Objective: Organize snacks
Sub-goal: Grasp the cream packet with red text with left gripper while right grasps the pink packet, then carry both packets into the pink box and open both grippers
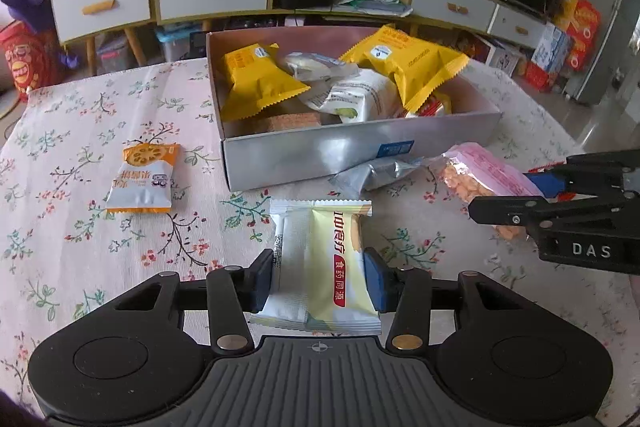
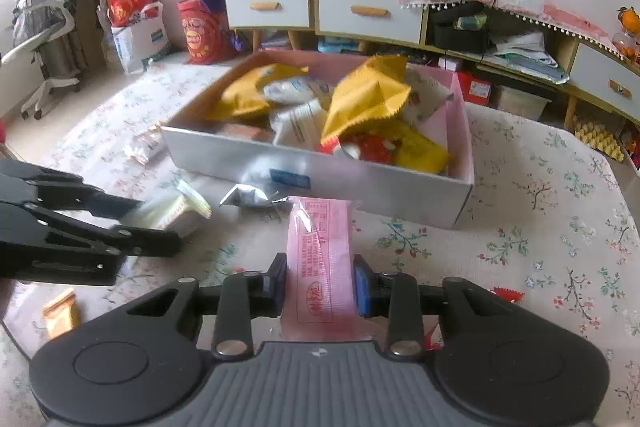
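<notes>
My left gripper [image 1: 320, 281] is shut on a white and yellow snack packet [image 1: 320, 259] above the floral tablecloth, in front of the open cardboard box [image 1: 360, 155]. My right gripper [image 2: 320, 285] is shut on a pink snack packet [image 2: 320, 259]; it shows at the right of the left wrist view [image 1: 484, 175] with the gripper's black arm [image 1: 576, 223]. The box [image 2: 320, 175] holds several yellow and white snack bags [image 1: 256, 79]. The left gripper's arm [image 2: 80, 223] shows at the left of the right wrist view.
An orange and white packet [image 1: 142, 179] lies on the cloth left of the box. A silver packet [image 1: 376, 175] lies against the box's front wall. A small orange packet [image 2: 60, 313] lies at the near left. Cabinets with drawers stand behind the table.
</notes>
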A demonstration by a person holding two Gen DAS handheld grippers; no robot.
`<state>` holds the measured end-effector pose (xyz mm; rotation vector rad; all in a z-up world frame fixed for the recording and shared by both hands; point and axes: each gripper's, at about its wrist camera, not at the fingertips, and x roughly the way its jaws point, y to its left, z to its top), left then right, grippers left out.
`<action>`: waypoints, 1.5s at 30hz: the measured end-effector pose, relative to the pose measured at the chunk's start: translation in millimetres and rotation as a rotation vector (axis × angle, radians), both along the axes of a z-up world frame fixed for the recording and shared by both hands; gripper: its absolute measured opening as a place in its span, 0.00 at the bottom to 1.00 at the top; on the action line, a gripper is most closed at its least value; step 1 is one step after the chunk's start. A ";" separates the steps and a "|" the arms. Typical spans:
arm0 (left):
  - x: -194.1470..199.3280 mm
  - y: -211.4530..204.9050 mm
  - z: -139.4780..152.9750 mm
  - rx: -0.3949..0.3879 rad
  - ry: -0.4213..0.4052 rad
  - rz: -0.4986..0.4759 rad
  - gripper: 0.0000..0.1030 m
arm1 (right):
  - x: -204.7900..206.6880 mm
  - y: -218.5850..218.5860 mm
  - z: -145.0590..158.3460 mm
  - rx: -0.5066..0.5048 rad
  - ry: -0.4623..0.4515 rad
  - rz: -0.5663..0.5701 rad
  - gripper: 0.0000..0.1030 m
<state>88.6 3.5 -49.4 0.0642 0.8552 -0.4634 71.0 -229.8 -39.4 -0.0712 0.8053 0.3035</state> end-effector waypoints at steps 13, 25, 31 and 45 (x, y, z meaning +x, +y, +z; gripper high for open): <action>-8.3 -5.5 40.3 -0.076 -0.066 0.028 0.42 | -1.1 -11.0 39.0 0.067 -0.053 -0.090 0.16; 69.8 -31.4 55.9 -0.232 -0.083 0.091 0.42 | 58.1 -35.6 42.0 0.281 -0.030 -0.300 0.16; 103.6 -51.5 48.0 -0.224 -0.084 0.099 0.42 | 81.7 -48.3 34.1 0.357 -0.024 -0.351 0.16; 163.6 -63.6 20.0 -0.218 -0.039 0.181 0.43 | 105.2 -57.8 9.1 0.398 0.010 -0.352 0.16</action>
